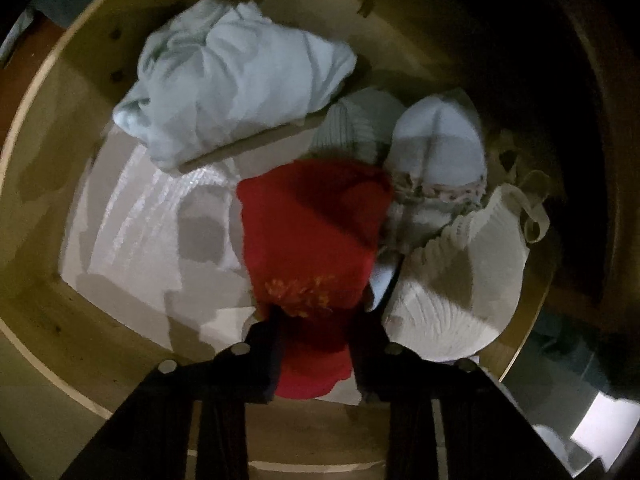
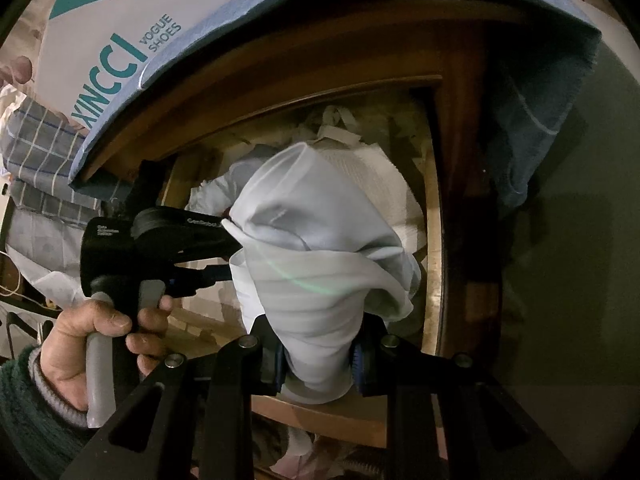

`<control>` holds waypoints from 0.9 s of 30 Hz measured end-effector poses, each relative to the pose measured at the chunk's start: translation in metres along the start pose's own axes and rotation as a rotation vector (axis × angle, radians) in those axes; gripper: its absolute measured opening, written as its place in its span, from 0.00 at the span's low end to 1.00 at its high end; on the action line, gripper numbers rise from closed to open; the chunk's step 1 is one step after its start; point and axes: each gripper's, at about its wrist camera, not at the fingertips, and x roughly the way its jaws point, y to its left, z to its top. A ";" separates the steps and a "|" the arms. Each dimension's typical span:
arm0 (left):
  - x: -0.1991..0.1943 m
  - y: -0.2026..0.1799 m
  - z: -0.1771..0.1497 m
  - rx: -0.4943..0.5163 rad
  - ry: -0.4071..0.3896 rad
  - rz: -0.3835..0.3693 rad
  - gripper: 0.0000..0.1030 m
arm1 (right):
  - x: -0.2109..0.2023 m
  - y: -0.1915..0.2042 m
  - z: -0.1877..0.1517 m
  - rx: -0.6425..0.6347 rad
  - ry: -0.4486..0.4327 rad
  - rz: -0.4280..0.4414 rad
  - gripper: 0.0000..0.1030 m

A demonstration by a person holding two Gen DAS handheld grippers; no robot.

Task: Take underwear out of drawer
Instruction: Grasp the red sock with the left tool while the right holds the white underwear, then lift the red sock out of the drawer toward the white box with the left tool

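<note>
**Drawer contents, both grippers engaged on garments**

Left gripper [image 1: 316, 320]: jaws closed on red underwear [image 1: 308, 232] with a yellow print, which lies in the wooden drawer [image 1: 48, 184], on its white liner [image 1: 132, 220].

Right gripper [image 2: 318, 354]: jaws clamped on a pale white garment [image 2: 320, 264], held bunched above the open drawer [image 2: 434, 240].

Also in the drawer: a crumpled light blue garment [image 1: 236, 76] at the far side; a ribbed grey piece [image 1: 352, 124]; a white piece with a patterned band [image 1: 440, 140]; a cream ribbed bra [image 1: 460, 272] just beside the red underwear.

Above the dresser: a XINCCI shoe box [image 2: 116, 28] on a blue cloth [image 2: 532, 100]. A person's left hand [image 2: 92, 344], in a green knit sleeve [image 2: 28, 420], grips the left gripper's handle.
</note>
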 end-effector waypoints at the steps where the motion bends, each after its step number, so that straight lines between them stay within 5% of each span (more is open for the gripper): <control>1: -0.003 0.001 -0.001 0.014 -0.011 0.001 0.24 | 0.000 0.000 0.000 0.003 -0.001 0.003 0.22; 9: -0.036 0.014 -0.013 0.128 -0.078 0.039 0.23 | 0.000 -0.003 -0.002 0.017 -0.003 0.008 0.22; 20: -0.103 0.004 -0.057 0.489 -0.252 0.151 0.23 | 0.005 -0.004 -0.001 0.014 0.007 -0.019 0.22; 27: -0.148 0.000 -0.075 0.745 -0.297 0.173 0.23 | 0.008 -0.004 -0.002 -0.001 0.016 -0.043 0.22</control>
